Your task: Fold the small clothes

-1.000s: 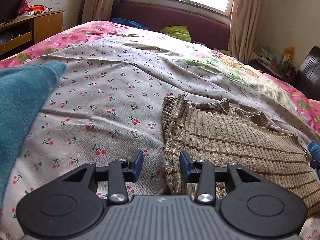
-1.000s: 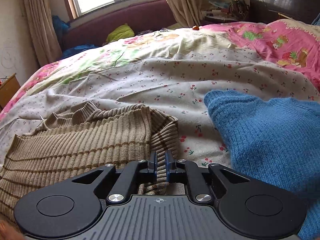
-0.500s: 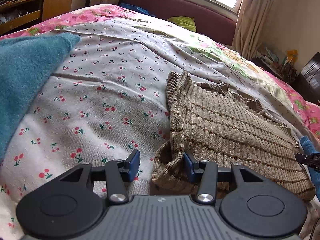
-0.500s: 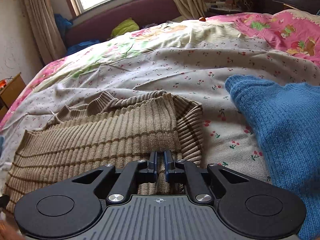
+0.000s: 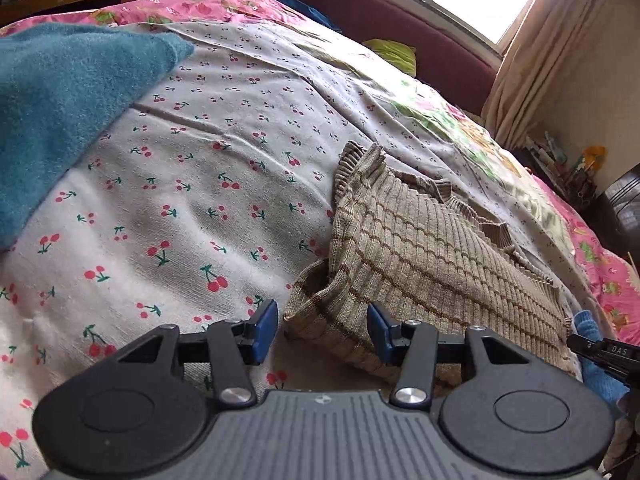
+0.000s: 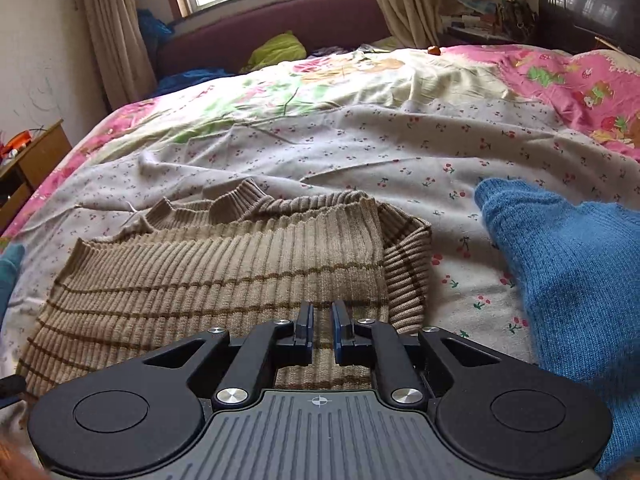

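A beige ribbed sweater with brown stripes [image 5: 440, 260] lies folded on the cherry-print sheet [image 5: 192, 184]. My left gripper [image 5: 322, 330] is at its near left corner. The jaws are opening, and the corner of the sweater lies between the blue pads without being pressed. In the right wrist view the same sweater [image 6: 220, 280] fills the lower left, with one sleeve edge folded over at its right side. My right gripper [image 6: 322, 320] hovers over the sweater's near edge with a narrow gap between its pads. Flat fabric shows through the gap, and nothing is pinched.
A teal garment [image 5: 60, 112] lies on the sheet left of the sweater. A blue knit garment [image 6: 580, 280] lies to its right. Pink floral bedding [image 6: 580, 88] covers the far side. A wooden cabinet [image 6: 36, 160] stands at the left, and a maroon headboard [image 6: 300, 24] sits under the window.
The left gripper came up to the sweater's near left corner, rolled, and widened its jaws. The right gripper let go of the pinched fold, its pads parted slightly, and it pulled back.
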The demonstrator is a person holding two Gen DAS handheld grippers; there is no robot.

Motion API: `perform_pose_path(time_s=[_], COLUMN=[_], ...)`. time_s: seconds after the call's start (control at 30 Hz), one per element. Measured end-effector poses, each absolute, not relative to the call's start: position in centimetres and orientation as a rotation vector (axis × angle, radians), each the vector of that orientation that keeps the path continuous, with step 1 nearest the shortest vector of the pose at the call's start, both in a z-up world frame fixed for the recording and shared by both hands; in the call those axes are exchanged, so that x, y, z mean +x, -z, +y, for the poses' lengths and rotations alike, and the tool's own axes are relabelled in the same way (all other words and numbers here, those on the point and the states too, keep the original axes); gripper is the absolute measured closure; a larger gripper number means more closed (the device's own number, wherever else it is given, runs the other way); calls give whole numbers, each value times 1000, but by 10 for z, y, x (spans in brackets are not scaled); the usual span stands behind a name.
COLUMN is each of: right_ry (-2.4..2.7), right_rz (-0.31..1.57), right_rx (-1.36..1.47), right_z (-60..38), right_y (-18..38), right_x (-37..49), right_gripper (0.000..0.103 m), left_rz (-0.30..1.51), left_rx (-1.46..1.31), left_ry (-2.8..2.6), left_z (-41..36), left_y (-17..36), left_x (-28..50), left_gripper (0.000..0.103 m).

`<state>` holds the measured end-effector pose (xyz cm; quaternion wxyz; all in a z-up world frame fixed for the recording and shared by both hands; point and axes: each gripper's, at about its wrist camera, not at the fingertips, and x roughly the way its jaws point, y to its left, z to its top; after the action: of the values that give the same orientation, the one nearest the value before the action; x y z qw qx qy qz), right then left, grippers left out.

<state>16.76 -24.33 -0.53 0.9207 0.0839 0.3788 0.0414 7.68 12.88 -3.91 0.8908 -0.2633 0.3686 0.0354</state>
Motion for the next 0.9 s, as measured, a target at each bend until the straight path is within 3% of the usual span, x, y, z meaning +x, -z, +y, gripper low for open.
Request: perform_pose_path(time_s=[0.1, 0.4, 0.7, 0.9], right_ry=[-160, -483, -506, -427], right_rz=[773, 899, 1096, 1104], right_rx=[134, 76, -14, -153], right_z=[-218, -73, 40, 71], right_y=[-10, -21, 12, 24], right_x=[174, 240, 295, 302], right_gripper=[90, 73, 65, 62], left_rz=[754, 725, 662, 639], left_rx=[-661, -731, -800, -797], left_ry=[-122, -115, -83, -71], left_z=[134, 117, 128, 127], left_y=[42, 54, 70, 71], left_x=[67, 77, 78, 79], left_gripper=[44, 42, 42, 42])
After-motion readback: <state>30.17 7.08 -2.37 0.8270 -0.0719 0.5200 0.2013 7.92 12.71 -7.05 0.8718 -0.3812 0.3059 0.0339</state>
